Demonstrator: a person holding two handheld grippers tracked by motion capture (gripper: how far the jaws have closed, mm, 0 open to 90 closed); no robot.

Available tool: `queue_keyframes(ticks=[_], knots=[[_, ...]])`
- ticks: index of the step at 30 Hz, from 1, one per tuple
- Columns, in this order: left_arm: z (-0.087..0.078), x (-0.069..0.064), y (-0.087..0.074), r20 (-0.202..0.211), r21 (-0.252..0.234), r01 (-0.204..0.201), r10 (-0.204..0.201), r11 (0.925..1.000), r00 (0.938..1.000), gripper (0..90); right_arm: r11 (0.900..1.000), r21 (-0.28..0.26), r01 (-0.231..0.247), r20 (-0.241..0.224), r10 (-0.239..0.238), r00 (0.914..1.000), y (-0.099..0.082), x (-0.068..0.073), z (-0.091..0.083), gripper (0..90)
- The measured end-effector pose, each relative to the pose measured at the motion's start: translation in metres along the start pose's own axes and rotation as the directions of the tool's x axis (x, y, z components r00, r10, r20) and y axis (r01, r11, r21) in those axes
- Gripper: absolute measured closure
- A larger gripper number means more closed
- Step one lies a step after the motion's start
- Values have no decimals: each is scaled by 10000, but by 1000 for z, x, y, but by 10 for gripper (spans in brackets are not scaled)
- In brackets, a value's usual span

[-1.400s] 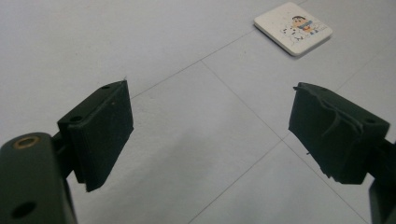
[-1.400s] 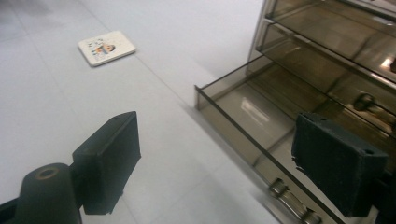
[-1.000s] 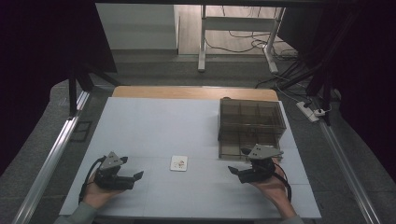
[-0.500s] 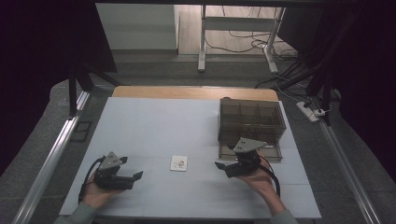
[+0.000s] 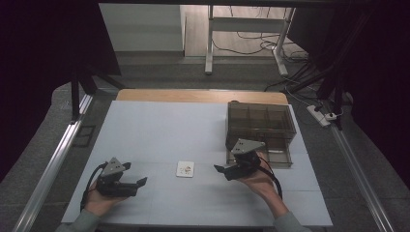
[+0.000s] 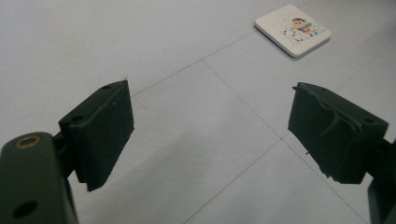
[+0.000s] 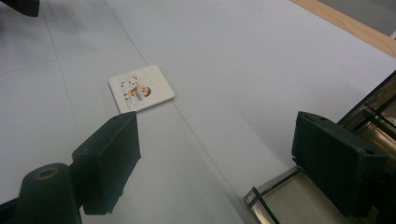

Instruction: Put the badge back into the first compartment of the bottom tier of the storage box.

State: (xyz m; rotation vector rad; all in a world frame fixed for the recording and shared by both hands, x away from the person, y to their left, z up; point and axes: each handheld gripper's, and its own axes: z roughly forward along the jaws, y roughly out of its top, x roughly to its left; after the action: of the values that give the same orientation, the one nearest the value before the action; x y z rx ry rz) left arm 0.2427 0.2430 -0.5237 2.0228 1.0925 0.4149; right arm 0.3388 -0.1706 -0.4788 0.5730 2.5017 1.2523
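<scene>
Left claw (image 5: 140, 182) low over the near-left of the pale surface (image 5: 159, 125), jaws spread wide, nothing between them. Small white square tile (image 5: 185, 168) with a cartoon print lies flat near the middle, between the two claws, touched by neither. Right claw (image 5: 218, 169) just right of the tile, jaws apart, empty. Behind it, a smoky compartment box (image 5: 261, 126).
</scene>
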Motion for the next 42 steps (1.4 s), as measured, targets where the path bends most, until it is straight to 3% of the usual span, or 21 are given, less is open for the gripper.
queue_keyframes(ticks=[5, 18, 34, 42], knots=[[-3, 1, 0, -117, -236, 35, -38, 9997, 9999, 148, 10000, 24, 74, -61, -74, 10000, 3, 0, 4, 152], [1, 1, 0, -21, -83, -68, 68, 9999, 10000, 147, 9984, 450, 330, -488, -308, 9983, 11, 6, 25, 152], [2, 0, 0, 4, -31, -156, 156, 9999, 9999, 147, 9960, 581, 674, -985, -615, 9932, 27, 13, 46, 153], [2, 0, 0, 7, -35, -155, 155, 9999, 9999, 146, 9929, 868, 818, -1438, -687, 9872, 33, 15, 58, 164]])
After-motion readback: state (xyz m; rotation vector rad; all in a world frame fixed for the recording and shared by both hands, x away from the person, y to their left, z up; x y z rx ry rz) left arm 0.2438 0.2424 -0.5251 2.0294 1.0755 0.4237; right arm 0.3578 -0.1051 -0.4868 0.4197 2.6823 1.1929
